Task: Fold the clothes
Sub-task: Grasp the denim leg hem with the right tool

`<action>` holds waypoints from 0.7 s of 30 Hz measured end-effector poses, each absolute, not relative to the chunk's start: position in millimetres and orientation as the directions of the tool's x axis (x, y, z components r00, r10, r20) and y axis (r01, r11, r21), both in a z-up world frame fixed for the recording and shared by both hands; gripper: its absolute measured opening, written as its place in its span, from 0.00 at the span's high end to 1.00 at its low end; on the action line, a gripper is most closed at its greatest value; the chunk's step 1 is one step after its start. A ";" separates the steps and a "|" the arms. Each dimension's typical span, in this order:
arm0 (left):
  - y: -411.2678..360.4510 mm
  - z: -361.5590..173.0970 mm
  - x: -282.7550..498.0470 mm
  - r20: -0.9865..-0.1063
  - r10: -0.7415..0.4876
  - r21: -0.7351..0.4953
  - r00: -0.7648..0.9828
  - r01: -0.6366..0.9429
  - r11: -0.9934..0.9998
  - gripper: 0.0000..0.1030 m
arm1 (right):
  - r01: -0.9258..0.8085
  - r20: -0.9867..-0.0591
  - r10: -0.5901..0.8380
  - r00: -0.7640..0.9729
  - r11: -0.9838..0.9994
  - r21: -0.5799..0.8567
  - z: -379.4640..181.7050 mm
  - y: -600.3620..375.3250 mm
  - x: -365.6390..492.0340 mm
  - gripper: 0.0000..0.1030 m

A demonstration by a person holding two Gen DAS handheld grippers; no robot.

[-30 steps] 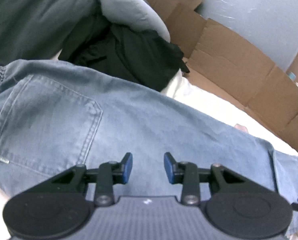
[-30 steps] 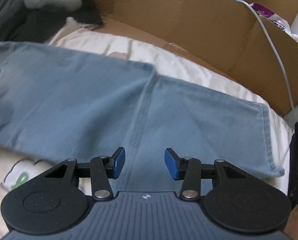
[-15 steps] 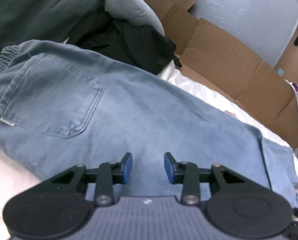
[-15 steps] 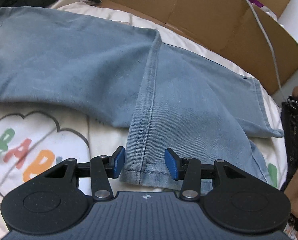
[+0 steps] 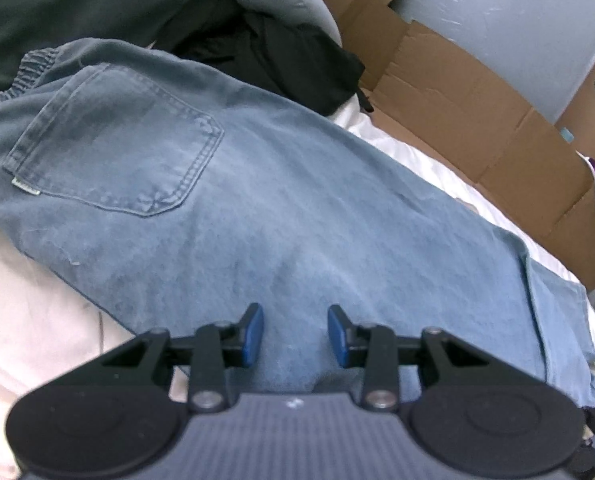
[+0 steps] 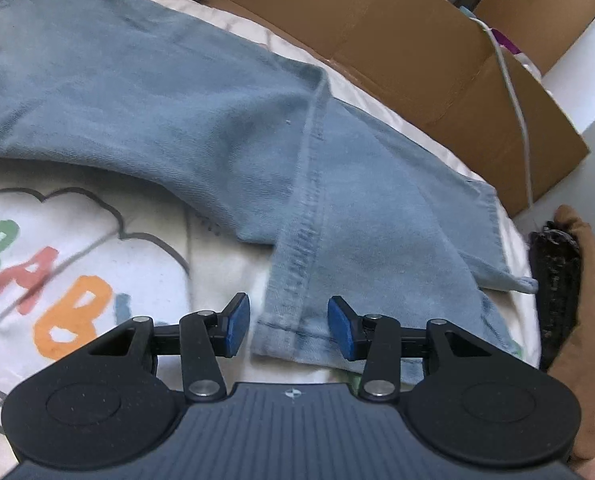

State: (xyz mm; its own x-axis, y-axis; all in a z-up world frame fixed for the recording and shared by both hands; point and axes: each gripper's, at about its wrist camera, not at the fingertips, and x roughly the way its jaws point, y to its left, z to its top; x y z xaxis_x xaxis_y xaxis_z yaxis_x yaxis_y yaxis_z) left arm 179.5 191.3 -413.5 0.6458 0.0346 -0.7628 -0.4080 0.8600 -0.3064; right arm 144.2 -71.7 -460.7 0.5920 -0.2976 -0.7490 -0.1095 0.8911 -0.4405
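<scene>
We see the jeans (image 5: 297,208) spread flat across a white bedsheet (image 6: 77,248) printed with coloured letters, cardboard (image 5: 477,120) standing just behind them. Our left gripper (image 5: 295,334) hangs over the jeans' thigh below the back pocket (image 5: 113,152), jaws spread, nothing between them. Our right gripper (image 6: 288,326) brackets the jeans' leg hem (image 6: 293,332), jaws spread, pads not pressing it.

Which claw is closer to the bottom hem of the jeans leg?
Right. The right claw hovers open over the hem; the left claw hovers over mid-leg denim.
</scene>
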 end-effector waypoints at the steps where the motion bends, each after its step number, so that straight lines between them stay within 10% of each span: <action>1: 191.6 -413.5 178.6 -0.763 0.032 -0.309 0.645 -0.409 0.859 0.64 | -0.100 -0.749 -0.308 0.587 0.890 -0.444 -460.0 -73.0 141.8 0.52; 12: 186.8 -414.4 166.8 -0.763 0.023 -0.332 0.646 -0.423 0.843 0.64 | -0.059 -0.666 -0.357 0.655 0.854 -0.517 -433.4 -93.8 127.9 0.54; 21: 186.9 -413.4 164.6 -0.764 0.022 -0.323 0.645 -0.413 0.852 0.64 | -0.118 -0.714 -0.258 0.651 0.895 -0.430 -434.1 -113.9 138.7 0.87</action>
